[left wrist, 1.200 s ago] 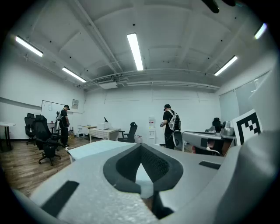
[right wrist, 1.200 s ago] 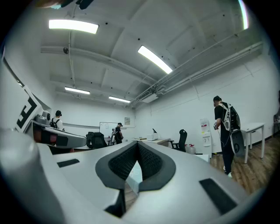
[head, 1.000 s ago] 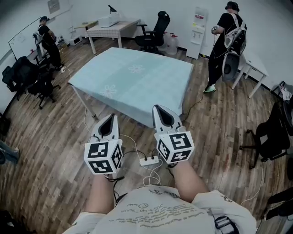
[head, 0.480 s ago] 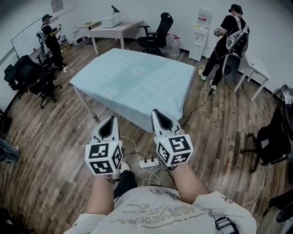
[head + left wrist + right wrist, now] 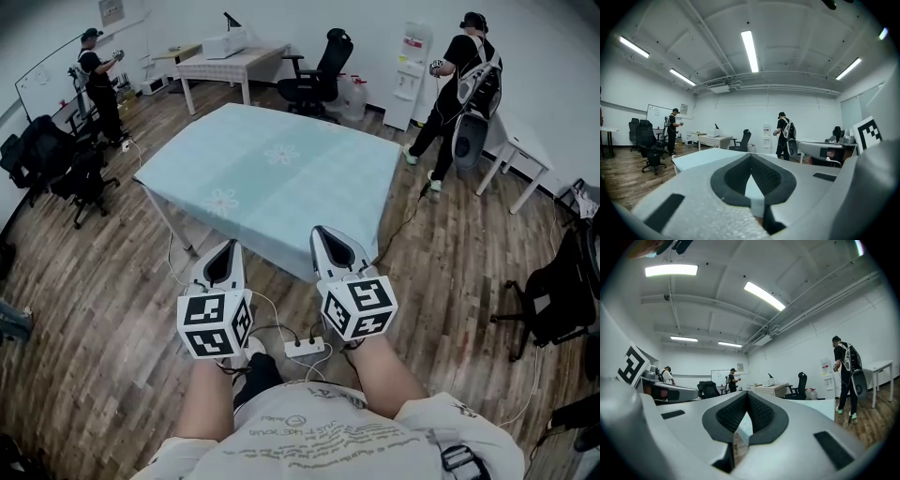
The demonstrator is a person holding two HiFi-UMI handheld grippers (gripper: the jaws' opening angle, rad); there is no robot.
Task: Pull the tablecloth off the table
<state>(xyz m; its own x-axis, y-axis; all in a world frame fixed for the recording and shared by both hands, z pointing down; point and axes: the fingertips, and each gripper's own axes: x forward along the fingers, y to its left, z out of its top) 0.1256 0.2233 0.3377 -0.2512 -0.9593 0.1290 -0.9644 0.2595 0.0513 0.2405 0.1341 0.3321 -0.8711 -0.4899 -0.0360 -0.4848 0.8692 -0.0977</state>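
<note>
A light blue tablecloth with pale flower prints covers the table in the middle of the room and hangs over its edges. In the head view both grippers are held side by side in front of the table's near corner, short of the cloth. My left gripper is shut with nothing in it. My right gripper is also shut and empty, its tip just before the hanging cloth edge. The left gripper view shows the tablecloth beyond the closed jaws. The right gripper view shows the tablecloth to the right.
A white power strip with cables lies on the wooden floor by my feet. One person walks at the back right, another person stands at the back left. Office chairs stand left; a black chair stands right.
Both grippers stay shut and almost still. I have stepped slightly toward the table. The person at the back right has moved about.
</note>
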